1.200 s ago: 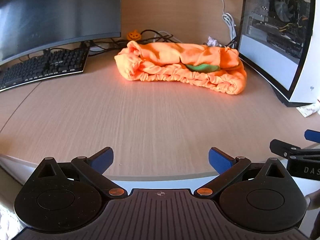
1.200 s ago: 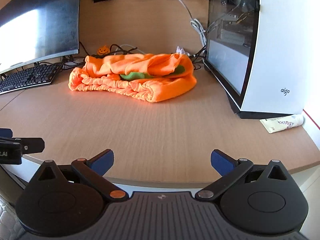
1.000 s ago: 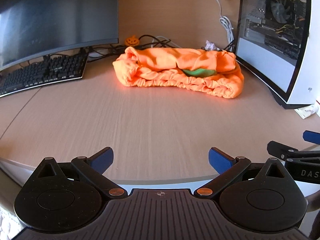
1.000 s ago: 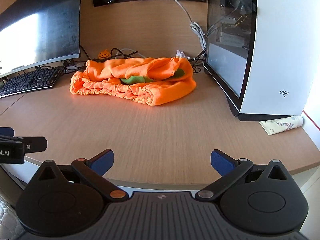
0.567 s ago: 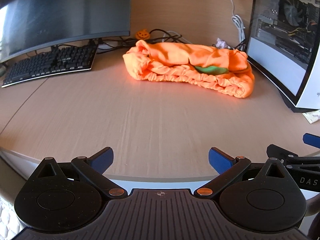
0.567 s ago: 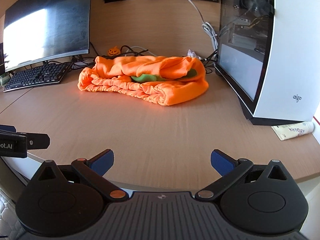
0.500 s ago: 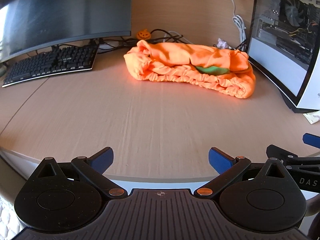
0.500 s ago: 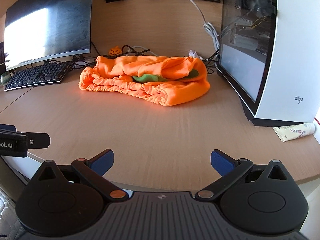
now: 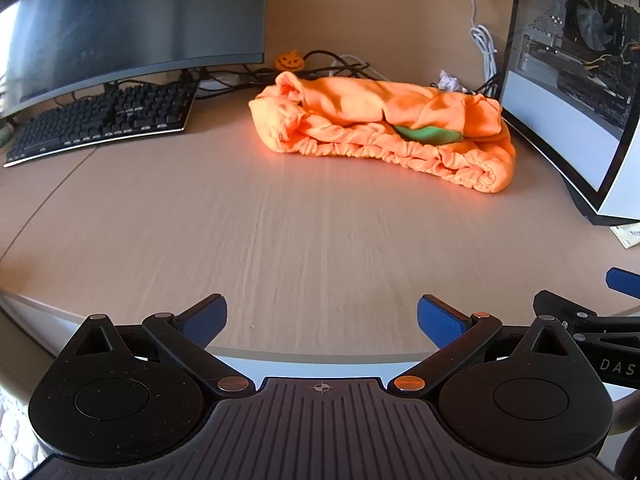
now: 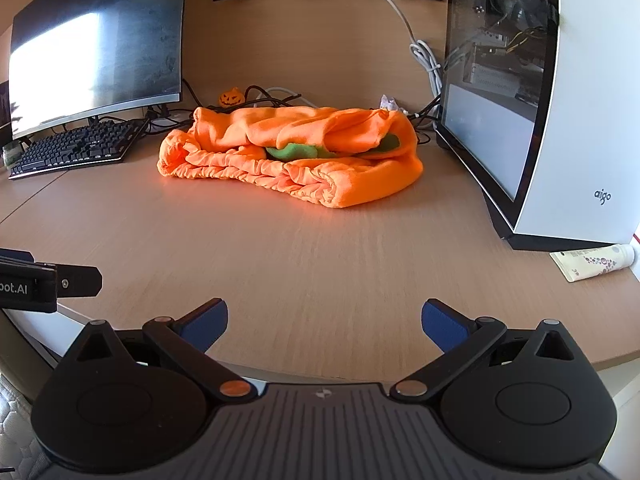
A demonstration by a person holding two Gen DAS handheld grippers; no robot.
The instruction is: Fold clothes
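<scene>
- left gripper [image 9: 322, 314]: jaws spread wide, holding nothing, at the near edge of the desk [image 9: 280, 240].
- right gripper [image 10: 325, 318]: jaws likewise wide apart and empty, beside the left one.
- orange garment [image 9: 384, 124]: bunched in a heap with a green patch showing, lying far back on the desk, between the keyboard [image 9: 104, 124] and the white computer case [image 10: 576, 120], well apart from both grippers.
- monitor [image 9: 132, 20]: behind the keyboard.

The worktop [image 9: 304, 240] is matt, pale wood grain. The garment [image 9: 384, 128] is soft orange cloth with ruffled edging. The monitor [image 10: 96, 48] screen looks glossy.
</scene>
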